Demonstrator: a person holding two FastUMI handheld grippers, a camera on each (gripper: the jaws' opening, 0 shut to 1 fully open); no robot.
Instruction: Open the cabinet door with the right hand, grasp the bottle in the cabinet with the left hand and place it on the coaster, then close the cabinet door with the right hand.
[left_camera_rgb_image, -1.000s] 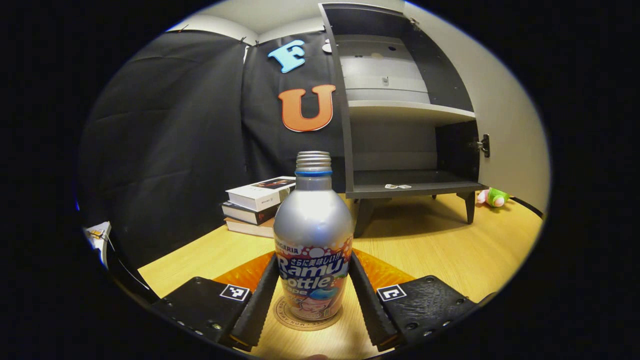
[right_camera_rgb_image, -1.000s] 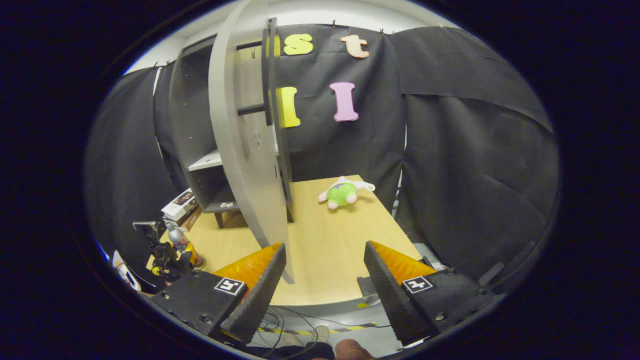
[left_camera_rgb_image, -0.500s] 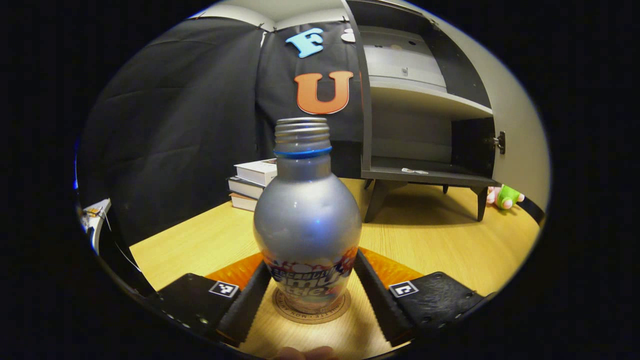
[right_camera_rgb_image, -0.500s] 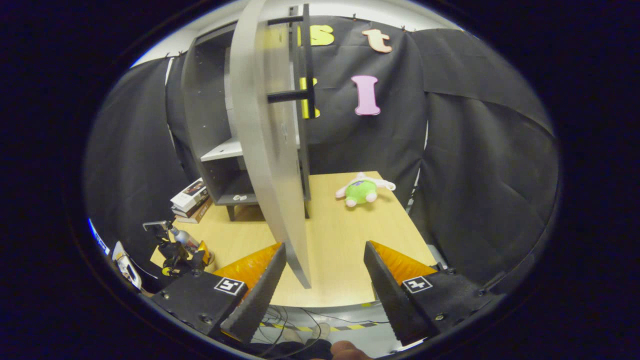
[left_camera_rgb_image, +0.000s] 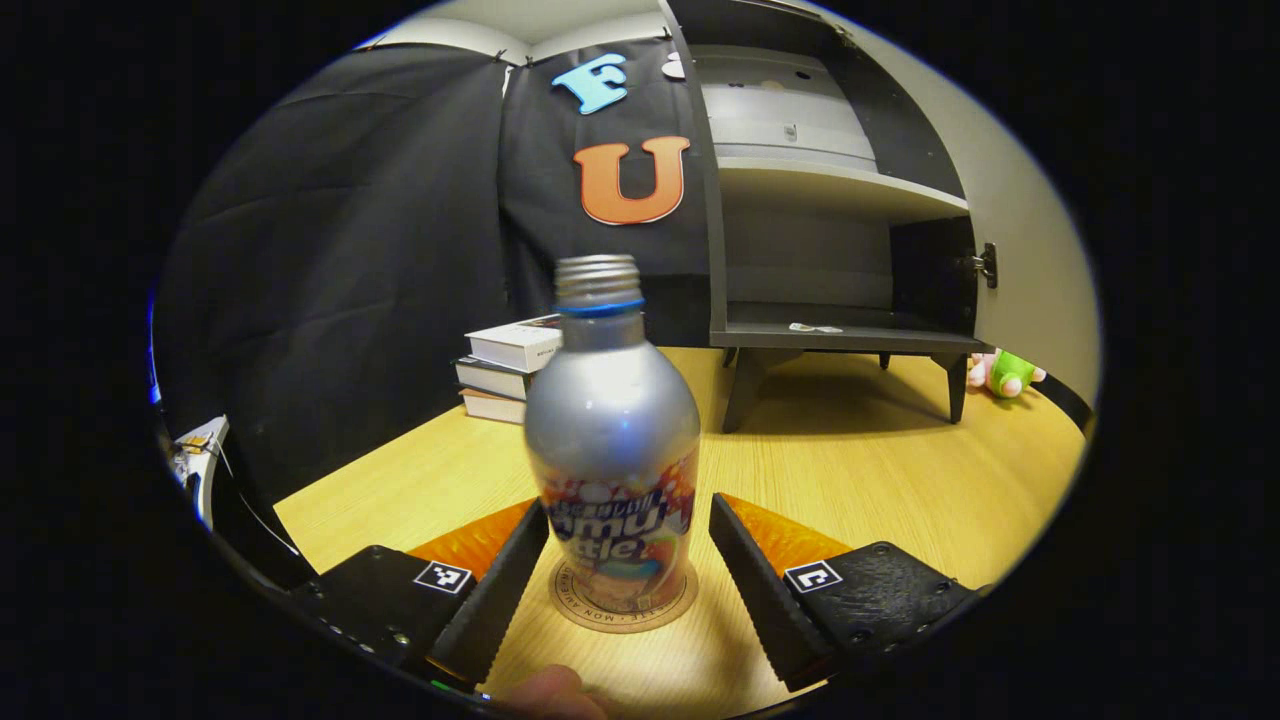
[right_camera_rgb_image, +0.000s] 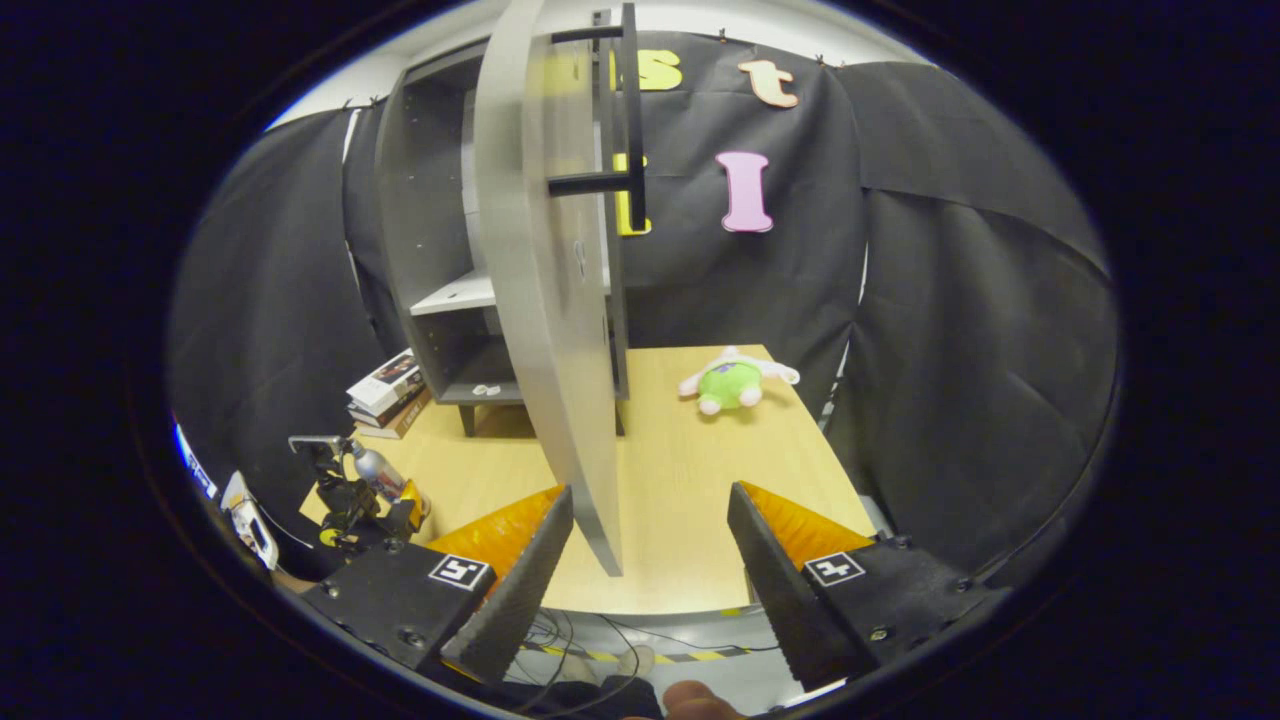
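In the left gripper view, the bottle (left_camera_rgb_image: 612, 440) stands upright on the round coaster (left_camera_rgb_image: 622, 610) in the lower middle of the frame. The left gripper (left_camera_rgb_image: 625, 585) is spread wide around the bottle's lower part. Its left finger seems to be very close to the bottle or touching it, and I cannot tell which, while the right finger stands clearly apart from it. The coaster lies on the wooden table (left_camera_rgb_image: 880, 480).

In the upper right of this view the cabinet (left_camera_rgb_image: 830, 200) is open, and its lower shelf carries only a small flat thing, too small to tell. A stack of books (left_camera_rgb_image: 505, 365) lies on the table left of the cabinet, behind the bottle. A green plush toy (left_camera_rgb_image: 1005, 372) is at the right edge, under the cabinet door.

In the right gripper view, the right gripper (right_camera_rgb_image: 648, 570) is at the bottom of the frame, wide and holding nothing. The cabinet door (right_camera_rgb_image: 545, 290) stands open in the upper middle, its lower edge just above the left finger of this gripper. The same bottle (right_camera_rgb_image: 375, 470) is small at the lower left, with the other gripper beside it. The plush toy (right_camera_rgb_image: 732, 382) lies on the table in the middle of the frame.
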